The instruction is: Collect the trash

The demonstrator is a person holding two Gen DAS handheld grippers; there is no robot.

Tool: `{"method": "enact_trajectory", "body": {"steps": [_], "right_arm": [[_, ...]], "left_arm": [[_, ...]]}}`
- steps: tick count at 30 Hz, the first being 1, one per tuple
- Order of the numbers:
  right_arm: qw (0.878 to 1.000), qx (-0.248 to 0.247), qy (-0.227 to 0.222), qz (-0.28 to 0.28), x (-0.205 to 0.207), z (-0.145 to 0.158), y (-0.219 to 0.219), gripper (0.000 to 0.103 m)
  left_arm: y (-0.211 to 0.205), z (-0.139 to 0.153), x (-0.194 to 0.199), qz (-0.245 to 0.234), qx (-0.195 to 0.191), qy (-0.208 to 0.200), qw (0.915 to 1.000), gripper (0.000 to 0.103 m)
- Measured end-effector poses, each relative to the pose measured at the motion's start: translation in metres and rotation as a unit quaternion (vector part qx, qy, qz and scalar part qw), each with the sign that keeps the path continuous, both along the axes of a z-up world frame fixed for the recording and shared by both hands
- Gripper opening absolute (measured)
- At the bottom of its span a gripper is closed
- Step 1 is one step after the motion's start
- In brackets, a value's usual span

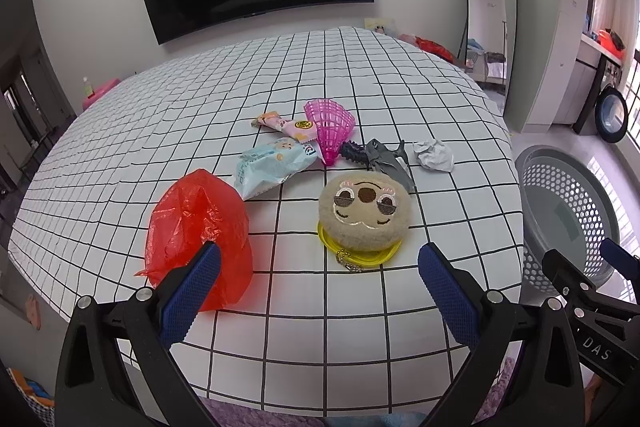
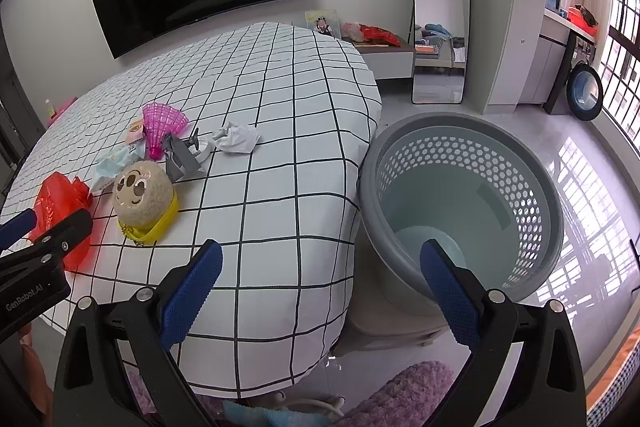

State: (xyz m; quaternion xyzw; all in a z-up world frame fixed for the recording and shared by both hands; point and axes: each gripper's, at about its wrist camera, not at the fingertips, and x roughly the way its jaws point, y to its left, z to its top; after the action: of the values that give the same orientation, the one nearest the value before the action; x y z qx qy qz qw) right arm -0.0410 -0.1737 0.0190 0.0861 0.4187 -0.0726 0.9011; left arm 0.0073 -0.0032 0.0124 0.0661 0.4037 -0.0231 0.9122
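Both grippers spread, empty: left gripper (image 1: 320, 285) near red plastic bag (image 1: 200, 231), right gripper (image 2: 320, 279) by perforated basket (image 2: 536, 195) for drop-off

"DAS" on right tool (image 1: 624, 263), "GenRobot.AI" on left tool (image 2: 24, 223)

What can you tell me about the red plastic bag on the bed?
The red plastic bag is thin, see-through, crinkled film, puffed into a loose mound on the checked bedspread near its front left edge. It lies apart from the blue snack wrapper. The open left gripper has one finger in front of it; contact is unclear.
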Motion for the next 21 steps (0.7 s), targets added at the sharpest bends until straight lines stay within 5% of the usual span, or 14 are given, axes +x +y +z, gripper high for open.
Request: {"method": "enact_trajectory", "body": {"steps": [21], "right_arm": [[1.0, 0.001, 0.003, -0.009, -0.0076, -0.0066, 0.0004, 0.095]], "left_arm": [[0.0036, -0.0087, -0.0073, 0.003, -0.003, 0.005, 1.0, 0.097]]}}
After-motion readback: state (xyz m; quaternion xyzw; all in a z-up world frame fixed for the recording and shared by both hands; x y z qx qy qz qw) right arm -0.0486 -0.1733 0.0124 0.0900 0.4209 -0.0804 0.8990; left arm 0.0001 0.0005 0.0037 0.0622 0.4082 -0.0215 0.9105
